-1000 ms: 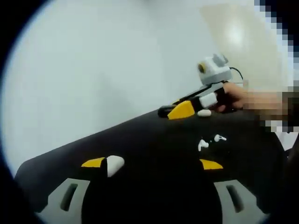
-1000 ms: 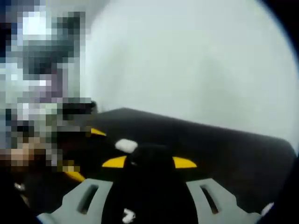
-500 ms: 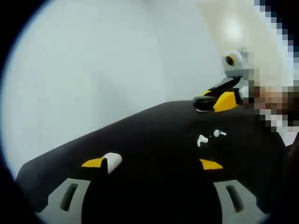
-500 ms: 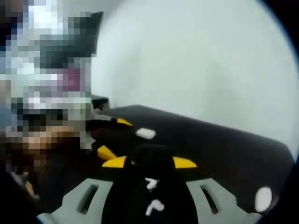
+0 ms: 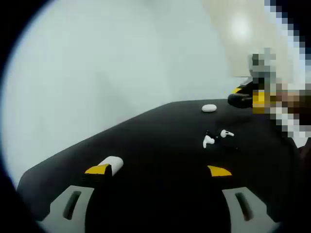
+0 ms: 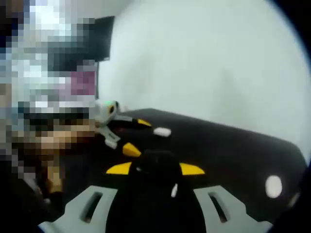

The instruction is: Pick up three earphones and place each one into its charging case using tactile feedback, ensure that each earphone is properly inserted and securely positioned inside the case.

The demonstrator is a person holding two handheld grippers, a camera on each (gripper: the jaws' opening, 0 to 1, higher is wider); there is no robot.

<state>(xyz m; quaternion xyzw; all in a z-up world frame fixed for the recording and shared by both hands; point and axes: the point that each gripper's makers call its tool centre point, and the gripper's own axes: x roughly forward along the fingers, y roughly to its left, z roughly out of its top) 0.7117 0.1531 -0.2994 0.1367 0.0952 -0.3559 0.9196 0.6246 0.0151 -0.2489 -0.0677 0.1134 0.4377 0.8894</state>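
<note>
Earphones are lying loose on the black bench while both pairs of fingers are standing apart with nothing clamped between them. In the left gripper view, the left gripper is showing its yellow-tipped fingers spread wide, and a white charging case is sitting just beside the left fingertip; whether it is touching that tip cannot be told. Farther out, two white earphones are resting close together on the bench, a little beyond the right fingertip. Past them, near the far edge of the bench, a second white case is lying by itself. The right gripper is reaching in from the right of this view, black and yellow, near that far case but apart from it.

In the right gripper view, the right gripper is holding its yellow fingertips apart, and one small white earphone is lying on the bench between its fingers. The left gripper is coming in from the left with a white case just beside its tip. Another white case is sitting well off to the right.
</note>
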